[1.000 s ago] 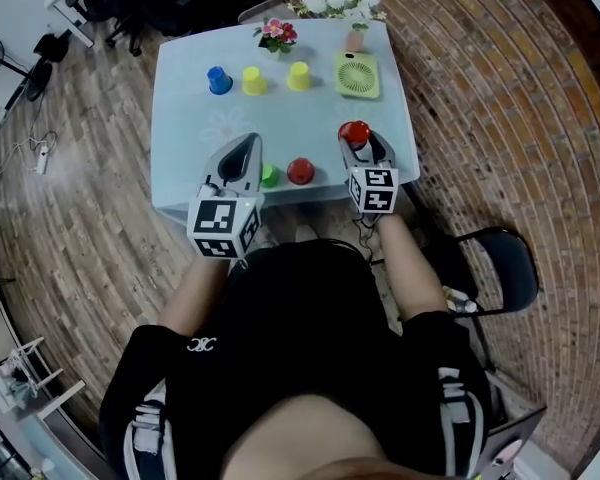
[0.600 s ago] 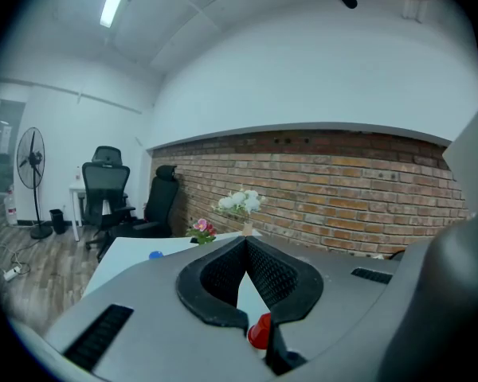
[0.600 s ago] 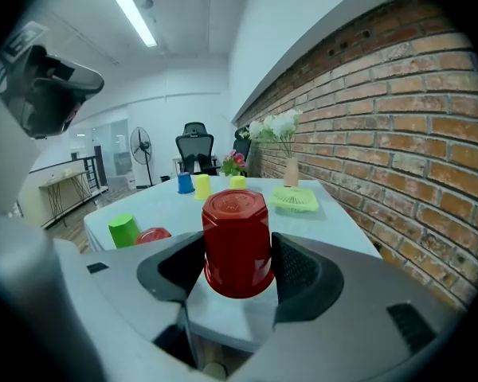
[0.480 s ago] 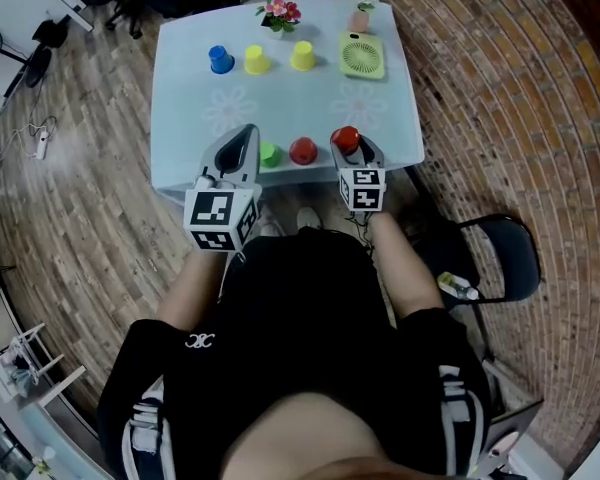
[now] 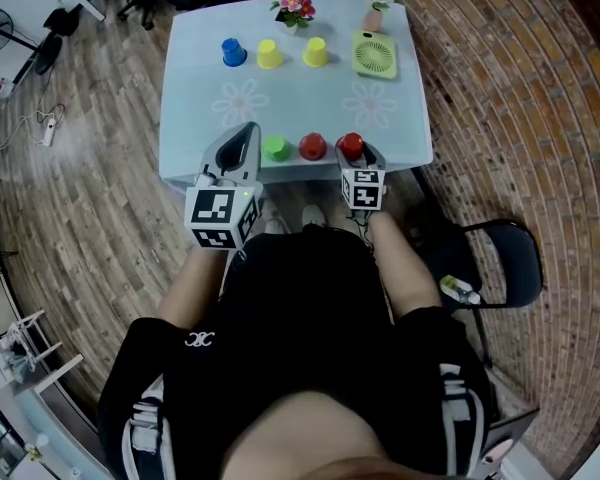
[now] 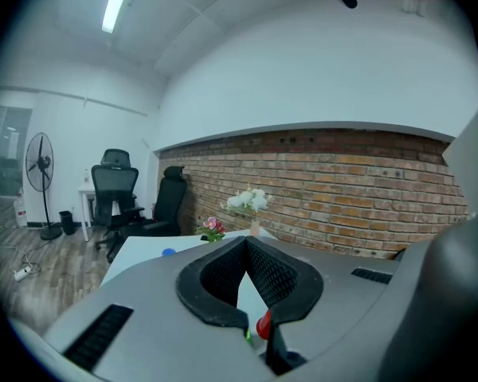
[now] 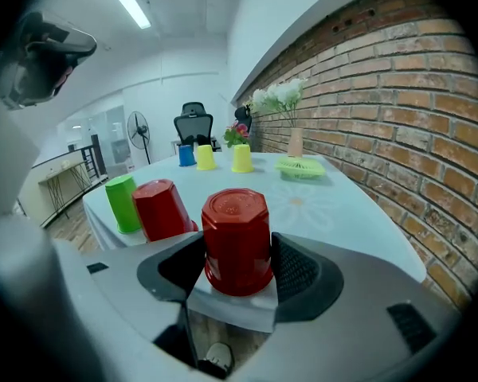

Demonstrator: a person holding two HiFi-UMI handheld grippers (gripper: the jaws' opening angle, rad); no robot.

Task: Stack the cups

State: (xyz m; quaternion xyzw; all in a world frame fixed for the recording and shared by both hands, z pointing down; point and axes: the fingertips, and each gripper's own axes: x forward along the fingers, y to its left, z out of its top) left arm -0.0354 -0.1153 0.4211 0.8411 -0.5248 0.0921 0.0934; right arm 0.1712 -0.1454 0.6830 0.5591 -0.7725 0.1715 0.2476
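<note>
Head view: right claw is at the near edge of the pale blue surface, closed on an upside-down red octagonal plastic cup. A second upside-down red plastic cup stands just beside it on the left, then an upside-down green plastic cup. A blue plastic cup, a yellow plastic cup and another yellow plastic cup are well apart at the far side. Left claw hovers by the green one. Left gripper view: pads meet at the tips with nothing between, so closed and empty. Right gripper view: both pads press the red cup's lower sides, base up; can't tell if its rim rests on the surface or just clears it. Looks like pick done, place next. Suggest: lift until the rim clears the neighbour's top, shift left, centre, line up the facets, lower straight, let go only once seated. It's right at the edge, so no early release.
</note>
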